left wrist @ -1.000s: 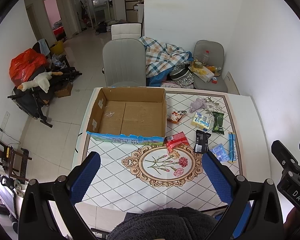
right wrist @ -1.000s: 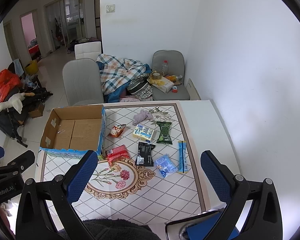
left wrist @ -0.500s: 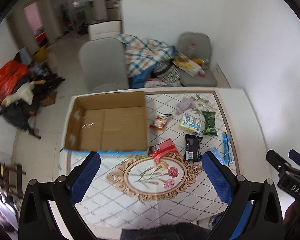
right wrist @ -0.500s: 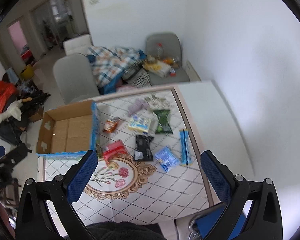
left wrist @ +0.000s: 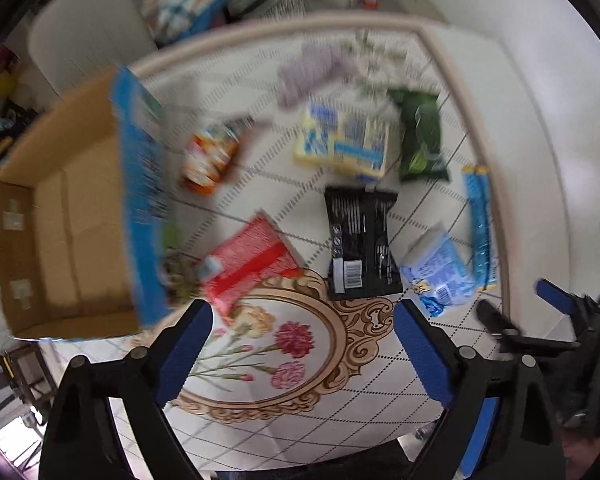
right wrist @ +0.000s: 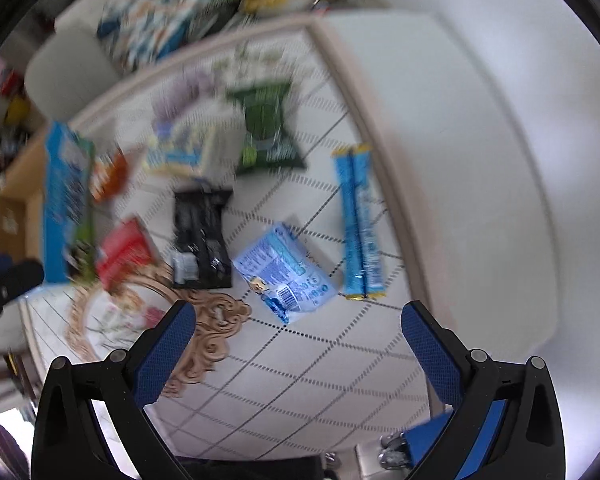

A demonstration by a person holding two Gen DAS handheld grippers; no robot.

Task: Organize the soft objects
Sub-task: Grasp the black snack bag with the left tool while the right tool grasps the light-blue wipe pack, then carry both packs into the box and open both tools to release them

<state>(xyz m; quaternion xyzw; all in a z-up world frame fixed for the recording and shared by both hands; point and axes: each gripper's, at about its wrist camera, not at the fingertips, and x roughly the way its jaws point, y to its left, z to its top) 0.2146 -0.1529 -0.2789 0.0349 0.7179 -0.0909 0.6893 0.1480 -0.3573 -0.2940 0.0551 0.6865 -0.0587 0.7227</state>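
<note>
Nothing looks sorted yet: the box (left wrist: 72,224), ahead-left of the left tongs (left wrist: 302,344), appears empty, though blur hides detail. Every packet lies on the worktop (left wrist: 380,408). The red pack (left wrist: 248,264) and black pack (left wrist: 360,240) sit just ahead of the left tongs; the blue pouch (right wrist: 286,270) is just ahead of the right tongs (right wrist: 298,344). Both tongs gape wide, holding nothing.

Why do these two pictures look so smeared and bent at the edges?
Left wrist view: motion blur smears the open cardboard box and red packet; the black packet stays fairly sharp. Right wrist view: blur is heavier toward the top, streaking the green packet. Both fisheye lenses curve the table edge.
</note>
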